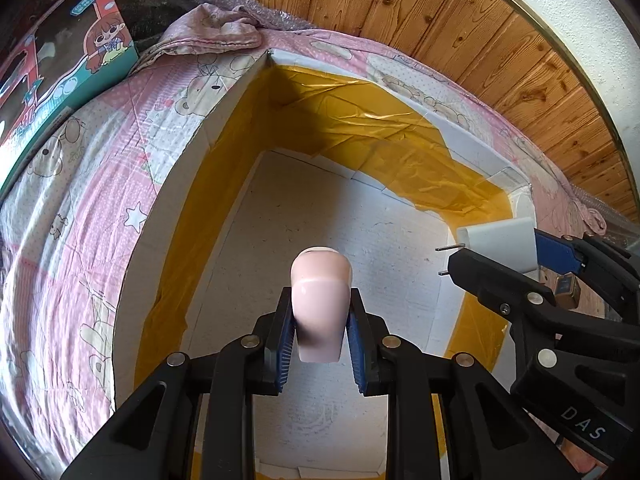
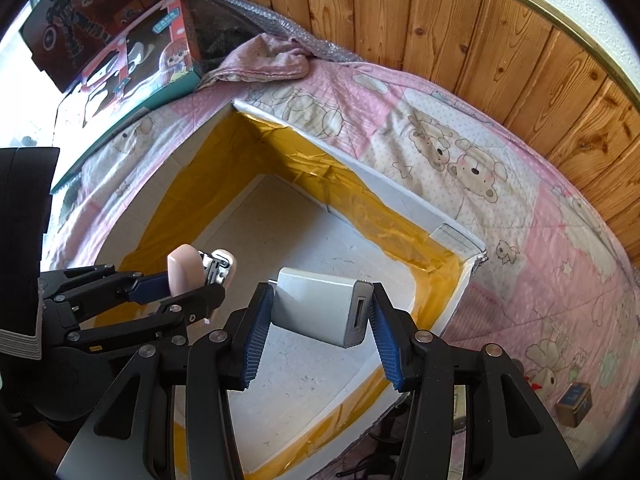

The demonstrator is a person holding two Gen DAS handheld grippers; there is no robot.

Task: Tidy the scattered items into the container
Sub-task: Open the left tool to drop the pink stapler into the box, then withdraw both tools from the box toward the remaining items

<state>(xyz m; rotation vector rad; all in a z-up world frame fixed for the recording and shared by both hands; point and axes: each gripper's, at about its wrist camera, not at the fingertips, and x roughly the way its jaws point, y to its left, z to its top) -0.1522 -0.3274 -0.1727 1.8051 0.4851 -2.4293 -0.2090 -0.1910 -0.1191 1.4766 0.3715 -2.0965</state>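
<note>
- My left gripper (image 1: 318, 334) pinches a pink lighter (image 1: 320, 308), pads tight on both sides, above the white foam box (image 1: 208, 128).
- My right gripper (image 2: 320, 320) clamps a white charger (image 2: 316, 306), held over the box's near-right area.
- Small tin (image 2: 574, 404) lies on the pink quilt (image 2: 480, 152), right of the box.

Pink teddy-bear quilt (image 2: 460, 168), yellow-lined white box (image 2: 360, 208), white charger (image 2: 320, 304).

Your box (image 2: 404, 208) sits open on the quilt (image 2: 500, 184), with both grippers over its floor, left gripper (image 1: 320, 316) holding the lighter (image 1: 320, 308), right gripper (image 2: 320, 320) holding the charger (image 2: 316, 304). Toy boxes (image 2: 132, 60) sit past its far-left corner, a small tin (image 2: 574, 404) off its right side.
</note>
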